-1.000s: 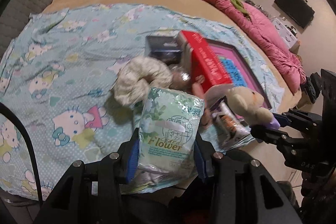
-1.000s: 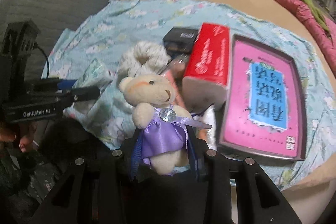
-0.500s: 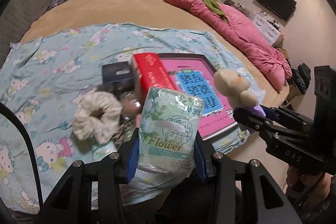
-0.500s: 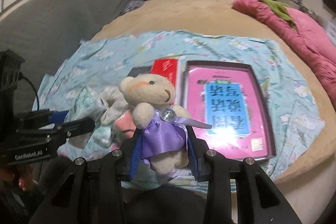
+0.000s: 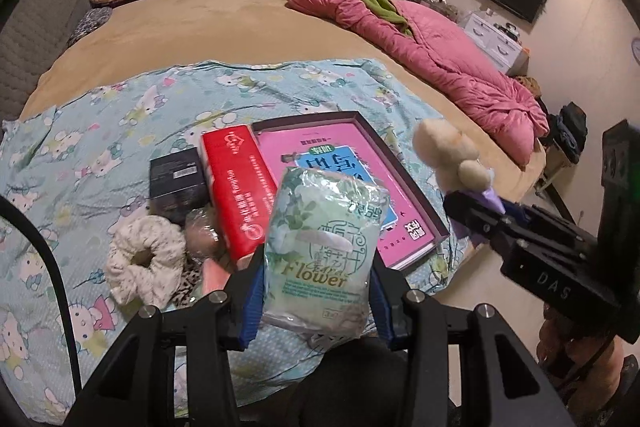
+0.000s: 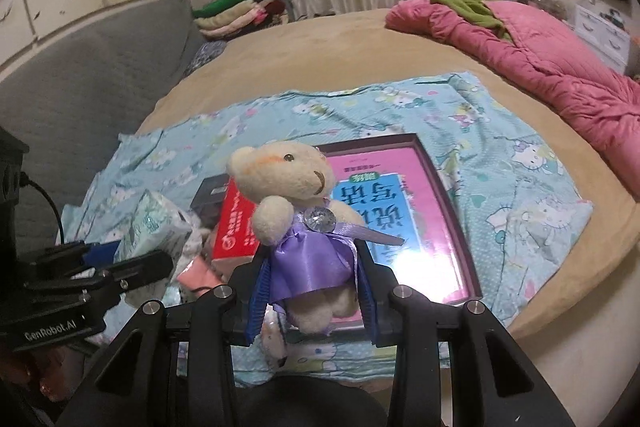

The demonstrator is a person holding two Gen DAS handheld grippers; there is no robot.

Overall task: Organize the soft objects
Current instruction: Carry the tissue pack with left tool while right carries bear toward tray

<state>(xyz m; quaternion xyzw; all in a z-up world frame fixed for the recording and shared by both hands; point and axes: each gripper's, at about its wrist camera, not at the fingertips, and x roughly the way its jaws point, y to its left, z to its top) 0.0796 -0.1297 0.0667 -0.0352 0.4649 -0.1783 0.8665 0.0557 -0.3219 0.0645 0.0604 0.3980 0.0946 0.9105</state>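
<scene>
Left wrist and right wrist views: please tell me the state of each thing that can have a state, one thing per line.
Left claw: shut on the tissue pack.
Tissue pack: held, lifted off the bed.
Right claw: shut on the teddy bear.
Teddy bear: held upright, in the air.
Pink box: lying flat, open.
Red box: lying beside the pink box.
Scrunchie: lying on the sheet.

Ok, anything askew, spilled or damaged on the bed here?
Nothing spilled or damaged. The red box lies tilted, one edge propped on the pink tray. The scrunchie and small items sit jumbled beside it, still unsorted.
</scene>
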